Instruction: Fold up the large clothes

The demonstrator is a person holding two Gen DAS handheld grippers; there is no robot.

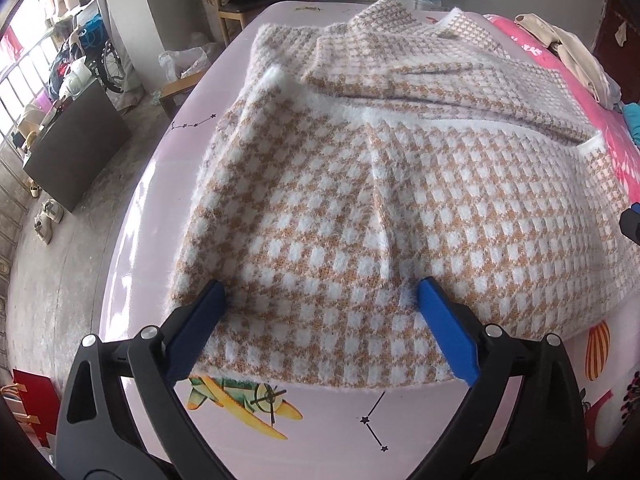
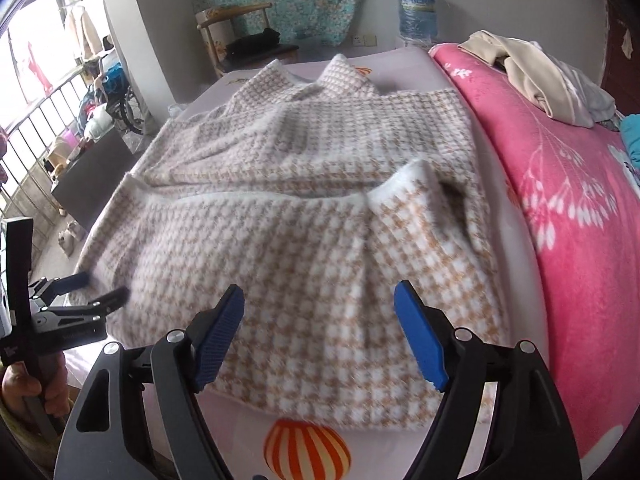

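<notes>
The fuzzy checked sweater (image 1: 360, 184) lies spread in the middle of the frame on the pale bed sheet (image 1: 332, 432). It looks soft, thick and floppy, so the bottom edge is best to grab. The left gripper (image 1: 320, 320) and right gripper (image 2: 320, 332) both gape wide, holding nothing. Only the right view shows the pink blanket (image 2: 568, 208) fully, and a hand (image 2: 24, 392) at lower left.

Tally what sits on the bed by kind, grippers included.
Checked knit garment: 1
Pink floral blanket: 1
Beige clothing pile: 1
Grippers, left gripper and right gripper: 2
Total: 5
</notes>
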